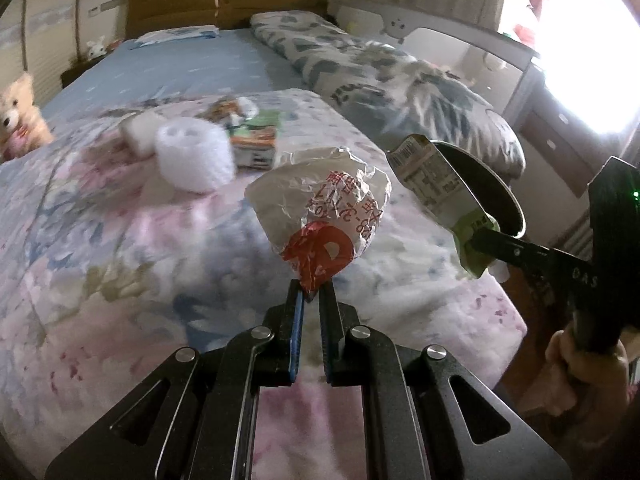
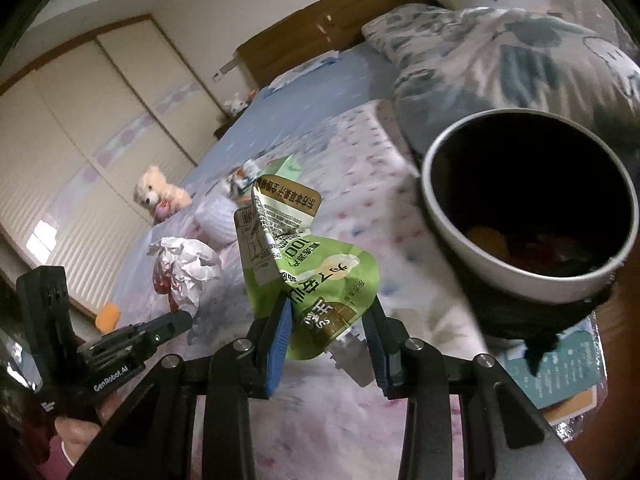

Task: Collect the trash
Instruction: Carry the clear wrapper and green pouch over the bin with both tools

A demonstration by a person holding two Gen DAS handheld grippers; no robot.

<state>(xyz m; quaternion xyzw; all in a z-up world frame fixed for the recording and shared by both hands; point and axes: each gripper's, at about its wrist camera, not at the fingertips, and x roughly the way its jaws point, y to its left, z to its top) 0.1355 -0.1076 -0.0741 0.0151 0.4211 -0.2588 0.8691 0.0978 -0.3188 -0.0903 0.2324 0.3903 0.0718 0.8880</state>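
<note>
My left gripper (image 1: 313,289) is shut on a crumpled white and red paper wrapper (image 1: 320,208) and holds it above the floral quilt; the wrapper also shows in the right wrist view (image 2: 186,268). My right gripper (image 2: 330,312) is shut on a green drink pouch (image 2: 316,276) with a white spout, held up beside a grey trash bin (image 2: 444,216) with a dark inside. In the left wrist view the pouch (image 1: 436,176) and the bin (image 1: 486,188) sit to the right of the wrapper. More trash lies farther up the bed: a white roll (image 1: 194,152), a green carton (image 1: 258,140).
The floral quilt (image 1: 120,240) covers the near bed, a blue sheet (image 1: 180,68) the far part. A grey patterned duvet (image 1: 400,84) is bunched at the right. A teddy bear (image 1: 20,116) sits at the left. A wooden headboard (image 1: 228,4) stands behind.
</note>
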